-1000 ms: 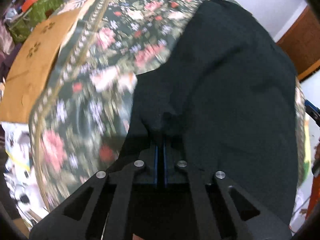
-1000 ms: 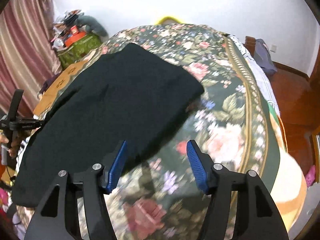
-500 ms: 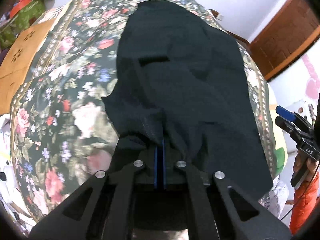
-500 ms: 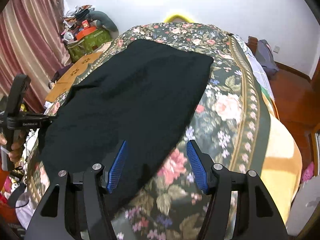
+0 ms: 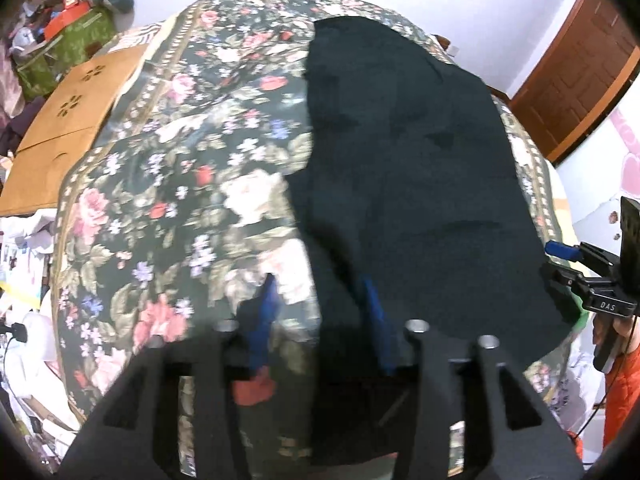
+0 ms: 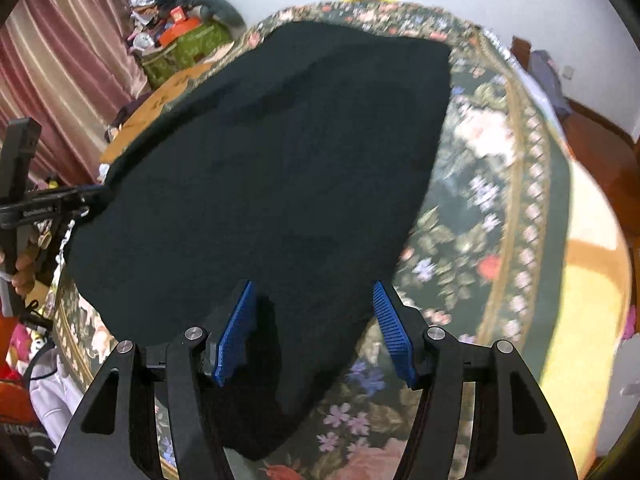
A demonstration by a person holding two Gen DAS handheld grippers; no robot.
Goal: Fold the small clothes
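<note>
Left wrist view: left hand-held gripper, jaws just opened, blue pads apart over the near edge of the black garment, nothing pinched. Garment lies flat on the floral bedspread.

Right wrist view: right hand-held gripper, jaws parted, pads straddling the garment's near end without pressing. Bedspread bare to the right.

garment – black | bedspread – dark floral | pads – blue
</note>
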